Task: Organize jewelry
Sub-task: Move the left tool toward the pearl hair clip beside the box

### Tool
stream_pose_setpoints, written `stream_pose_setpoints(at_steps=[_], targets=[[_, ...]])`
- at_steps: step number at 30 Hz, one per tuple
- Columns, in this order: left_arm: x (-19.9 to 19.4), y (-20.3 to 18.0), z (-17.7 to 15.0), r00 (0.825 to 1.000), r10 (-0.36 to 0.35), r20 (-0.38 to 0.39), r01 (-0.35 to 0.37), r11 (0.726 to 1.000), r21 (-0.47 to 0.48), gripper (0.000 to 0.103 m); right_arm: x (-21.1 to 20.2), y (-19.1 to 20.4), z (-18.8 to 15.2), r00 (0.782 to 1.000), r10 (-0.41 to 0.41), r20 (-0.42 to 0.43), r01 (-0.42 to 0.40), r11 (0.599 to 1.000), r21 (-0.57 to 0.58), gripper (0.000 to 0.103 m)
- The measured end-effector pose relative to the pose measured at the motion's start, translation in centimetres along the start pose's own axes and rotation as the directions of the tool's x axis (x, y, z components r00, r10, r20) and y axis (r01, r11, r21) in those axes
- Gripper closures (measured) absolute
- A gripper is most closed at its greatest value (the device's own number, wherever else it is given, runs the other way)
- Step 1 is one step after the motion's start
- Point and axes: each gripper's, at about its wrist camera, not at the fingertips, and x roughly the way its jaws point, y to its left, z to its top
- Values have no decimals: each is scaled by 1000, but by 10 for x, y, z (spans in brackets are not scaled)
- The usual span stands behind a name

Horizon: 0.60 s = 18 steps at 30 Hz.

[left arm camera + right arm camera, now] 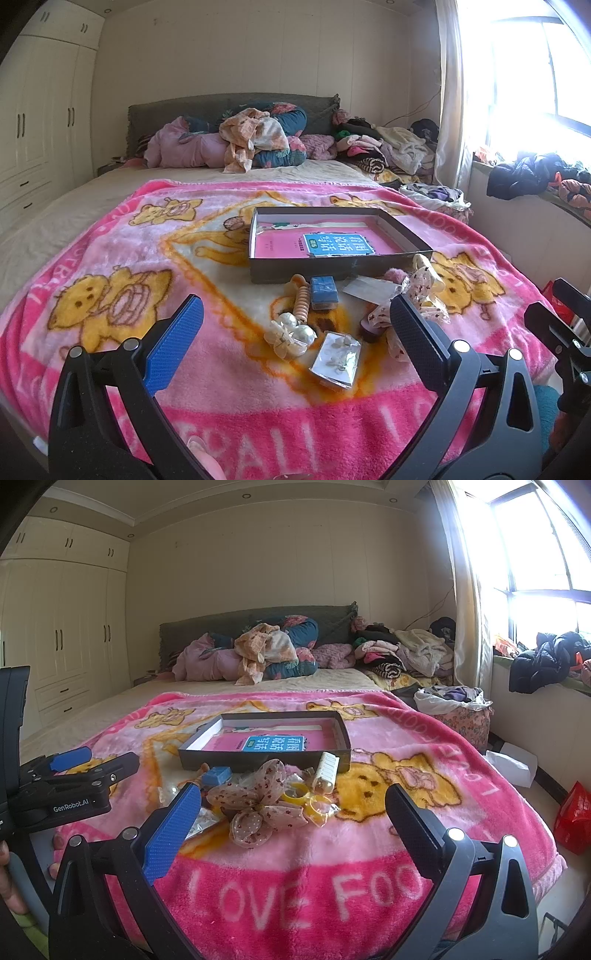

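Left wrist view: the left gripper (295,332) hangs over the pink bear-print blanket (110,280) with its jaws spread wide and nothing between them. The jewelry lies loose in a small heap just in front of the dark shallow box (332,273): a pearl hair clip (291,332), a foil card of earrings (338,360), a ribbed peach clip (303,304), a small blue case (324,291) and a sheer dotted bow (424,291). The box holds a pink book with a blue label and no jewelry that can be seen. Right wrist view: the right gripper (291,812) is likewise released and empty, poised near the bow (258,808), with yellow rings in a clear bag (310,803) and a cream ribbed clip (325,771) beside it. Risks, as judged: the plush pile may snag on a closing finger; the flat earring card offers little edge to pinch; the bow's limp fabric could drag neighbouring pieces; the pearls look smooth and likely to slip.
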Motion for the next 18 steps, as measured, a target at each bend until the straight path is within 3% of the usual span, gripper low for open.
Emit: stream_pose_setpoints(at_steps=[18], targets=[[7, 3, -3, 1000, -11, -20, 10, 1000, -10, 10, 11, 5, -4, 999, 19, -28, -19, 1000, -11, 6]])
